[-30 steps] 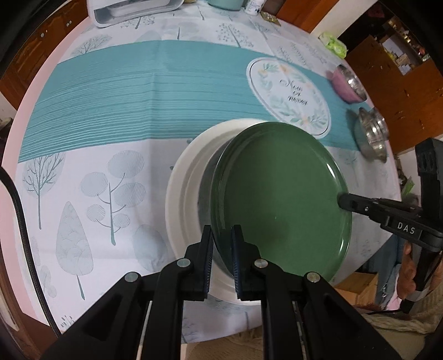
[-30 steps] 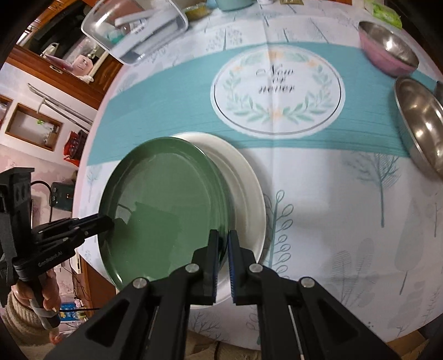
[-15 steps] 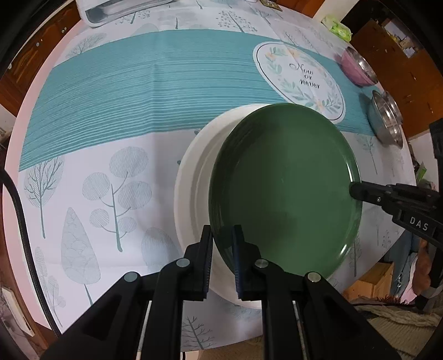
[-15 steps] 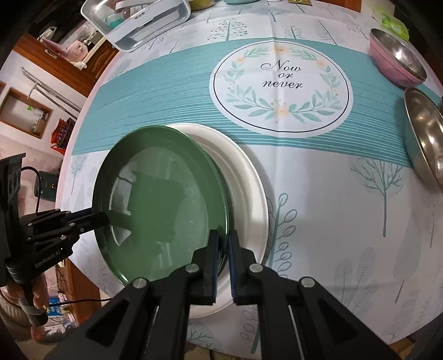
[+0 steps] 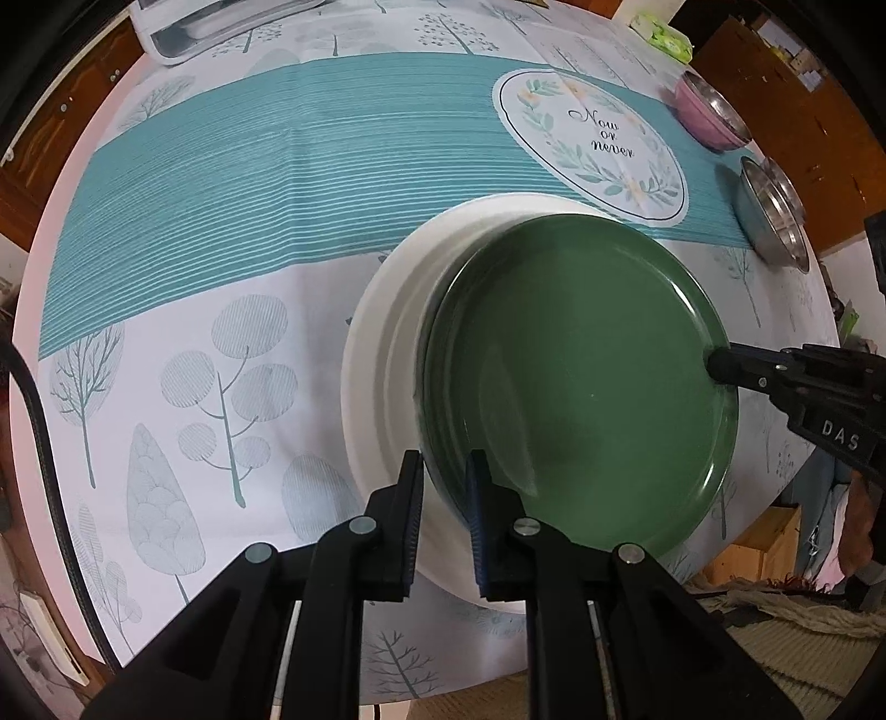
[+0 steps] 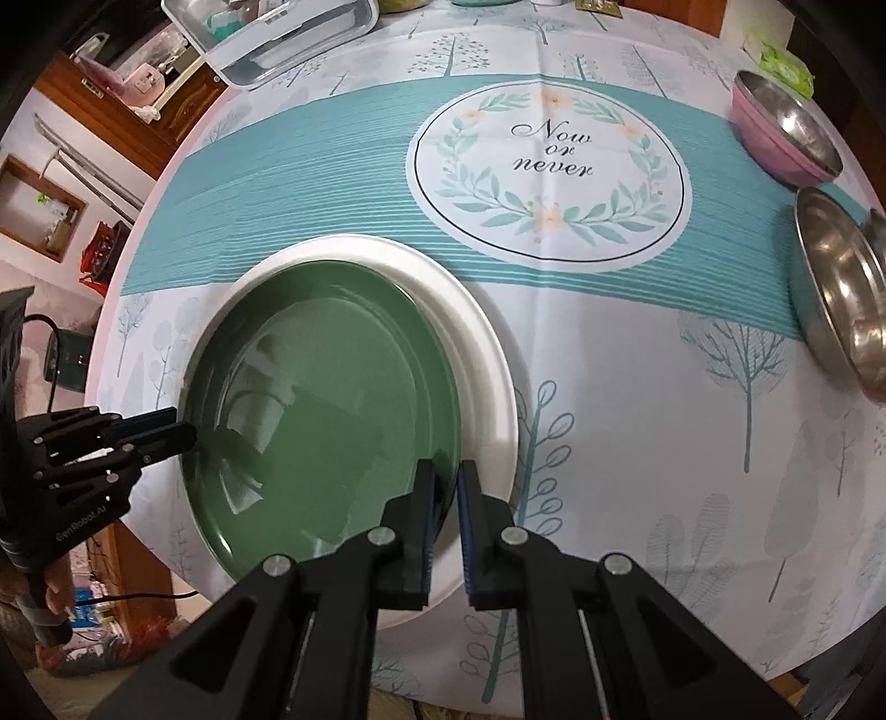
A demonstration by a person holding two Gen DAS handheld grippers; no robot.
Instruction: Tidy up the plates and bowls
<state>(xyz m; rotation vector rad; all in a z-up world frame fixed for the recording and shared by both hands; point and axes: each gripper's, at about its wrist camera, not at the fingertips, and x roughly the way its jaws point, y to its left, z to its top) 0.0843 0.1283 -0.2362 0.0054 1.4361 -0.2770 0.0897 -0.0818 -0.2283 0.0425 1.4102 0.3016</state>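
A dark green plate (image 5: 581,387) hangs just over a larger white plate (image 5: 382,376) on the tablecloth, and both grippers hold it by the rim. In the left wrist view my left gripper (image 5: 444,487) is shut on the near rim. My right gripper (image 5: 714,360) pinches the right-hand rim. From the right wrist, the green plate (image 6: 321,399) covers most of the white plate (image 6: 487,354). There my right gripper (image 6: 446,487) clamps the near rim and my left gripper (image 6: 185,429) the left rim. Whether the plates touch is unclear.
A pink bowl (image 6: 786,127) and nested steel bowls (image 6: 841,293) stand at the right edge of the round table. A clear lidded container (image 6: 277,33) sits at the far side, a green packet (image 6: 786,63) far right. The table edge lies just below the plates.
The green plate has come down closer to the white plate and sits more squarely over it. Both grippers stay clamped on its rim.
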